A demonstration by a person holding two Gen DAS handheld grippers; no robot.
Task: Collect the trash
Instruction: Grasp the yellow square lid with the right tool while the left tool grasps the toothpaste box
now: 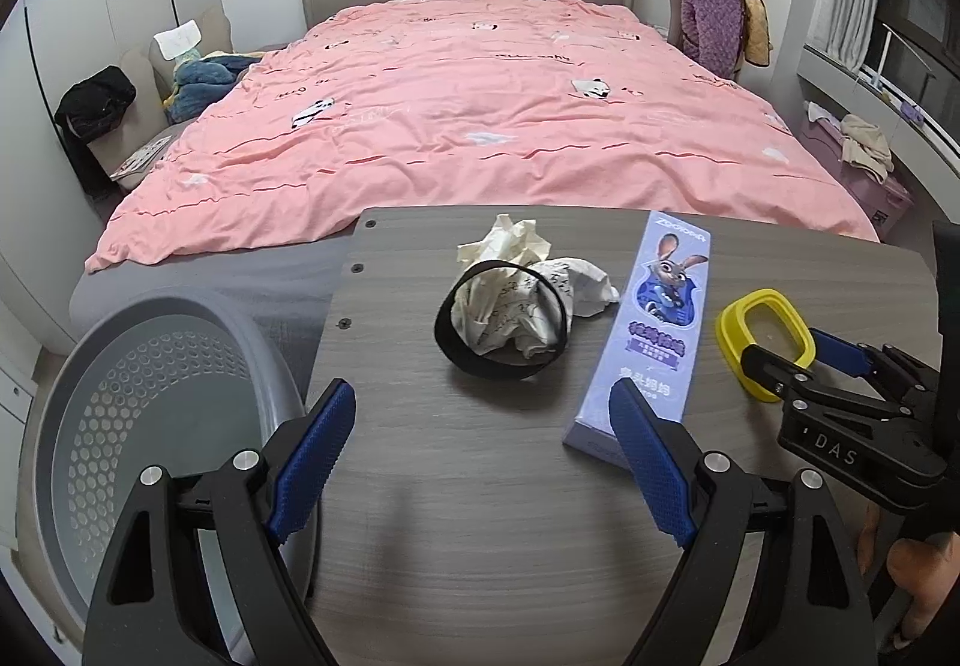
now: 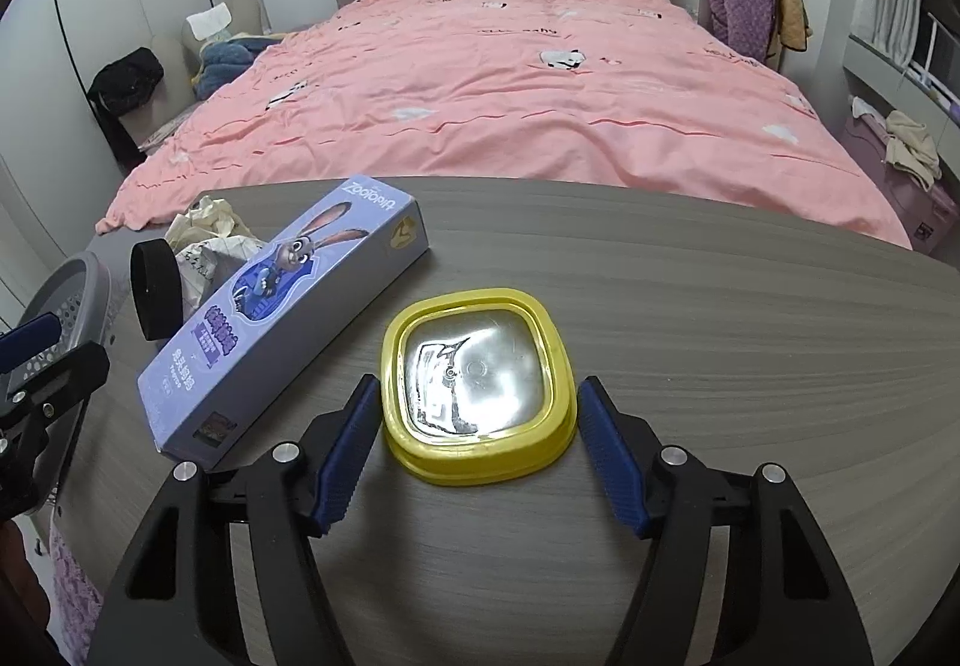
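Note:
A yellow square lid [image 2: 480, 300] with a clear window lies flat on the grey wooden table [image 2: 720, 336]. My right gripper [image 2: 480, 390] straddles it, with one blue pad touching each side of the lid's rim. The left wrist view shows the same grip at the right [image 1: 792, 351]. Left of the lid lie a long purple cartoon-rabbit box [image 1: 648, 324], crumpled paper [image 1: 522, 300] and a black band ring [image 1: 456, 348] standing around the paper. My left gripper [image 1: 480, 456] hangs open over the table's near left part, with nothing between its fingers.
A grey perforated bin [image 1: 150, 384] stands beside the table's left edge, below table height. A bed with a pink duvet [image 1: 480, 114] fills the room beyond the table. A person's hand [image 1: 918, 564] holds the right gripper's handle at the lower right.

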